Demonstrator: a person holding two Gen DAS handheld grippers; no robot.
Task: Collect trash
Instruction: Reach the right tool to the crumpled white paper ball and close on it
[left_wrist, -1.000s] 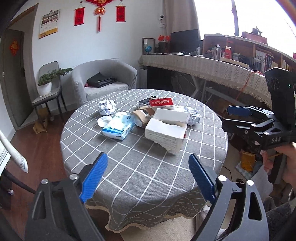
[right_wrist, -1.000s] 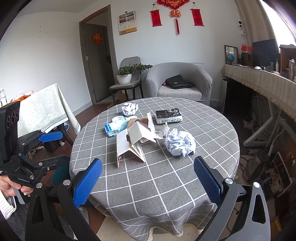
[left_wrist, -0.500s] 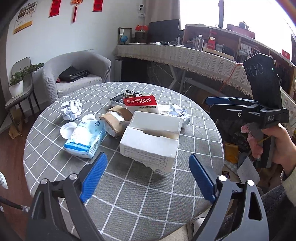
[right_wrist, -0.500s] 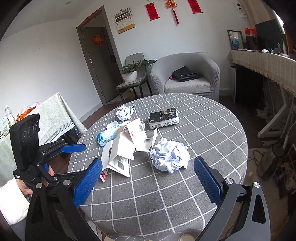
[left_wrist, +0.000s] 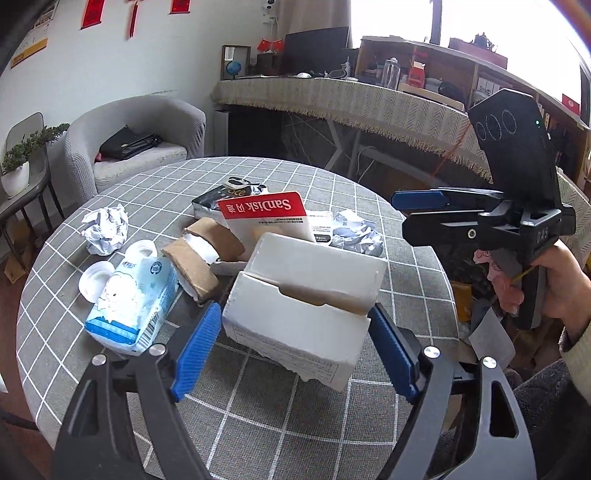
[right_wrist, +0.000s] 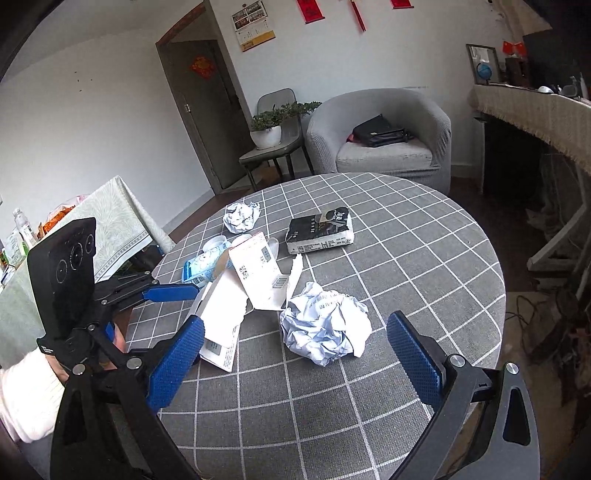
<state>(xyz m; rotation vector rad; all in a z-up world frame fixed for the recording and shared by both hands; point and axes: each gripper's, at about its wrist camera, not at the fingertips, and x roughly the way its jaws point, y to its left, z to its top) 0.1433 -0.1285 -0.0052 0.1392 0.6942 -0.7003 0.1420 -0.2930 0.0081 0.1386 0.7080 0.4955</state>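
Note:
A torn white cardboard box (left_wrist: 303, 299) lies on the round grey checked table (left_wrist: 258, 387). My left gripper (left_wrist: 295, 343) is open with its blue pads on either side of the box's near end, not clamped. My right gripper (right_wrist: 295, 365) is open just in front of a crumpled paper ball (right_wrist: 325, 332). The box also shows in the right wrist view (right_wrist: 225, 314). Other trash: a second paper ball (left_wrist: 105, 229), a blue tissue pack (left_wrist: 133, 302), a red SanDisk card (left_wrist: 266, 218), brown cardboard pieces (left_wrist: 199, 266), a dark packet (right_wrist: 321, 232).
A grey armchair (right_wrist: 384, 136) with a black bag stands behind the table. A chair with a potted plant (right_wrist: 269, 129) is beside it. A long cloth-covered desk (left_wrist: 351, 103) runs along the right. A second cloth-covered table (right_wrist: 110, 221) stands left.
Both grippers have moved forward over the table. The left one now straddles the white box; the right one has closed in on the crumpled paper ball. Both stay open.

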